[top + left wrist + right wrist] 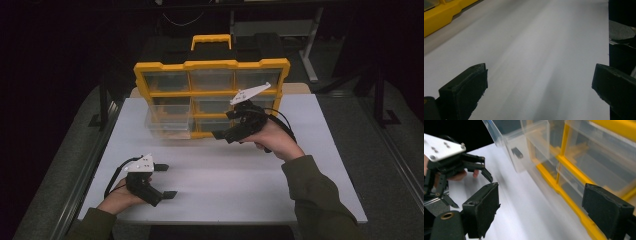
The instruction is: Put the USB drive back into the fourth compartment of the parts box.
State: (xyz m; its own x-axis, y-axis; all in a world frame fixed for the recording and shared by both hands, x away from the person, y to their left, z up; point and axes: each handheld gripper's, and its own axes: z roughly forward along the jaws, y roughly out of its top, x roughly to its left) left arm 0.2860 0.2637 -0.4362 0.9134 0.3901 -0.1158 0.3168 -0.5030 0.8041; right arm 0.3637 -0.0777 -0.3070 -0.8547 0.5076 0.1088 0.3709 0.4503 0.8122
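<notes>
Ahead of the left gripper (166, 180), whose jaws are spread wide, bare white table (544, 50) is seen, with nothing between the jaws. Just ahead of the right gripper (220, 134), the way is blocked by the yellow organizer (210, 65); a clear drawer (524, 147) is pulled out beyond that gripper's open jaws. Open table is left between the two grippers.

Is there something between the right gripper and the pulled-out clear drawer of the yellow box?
Nothing visible. The right gripper, jaws open, hangs just in front of the yellow box; only bare white table separates it from the clear drawer.
</notes>
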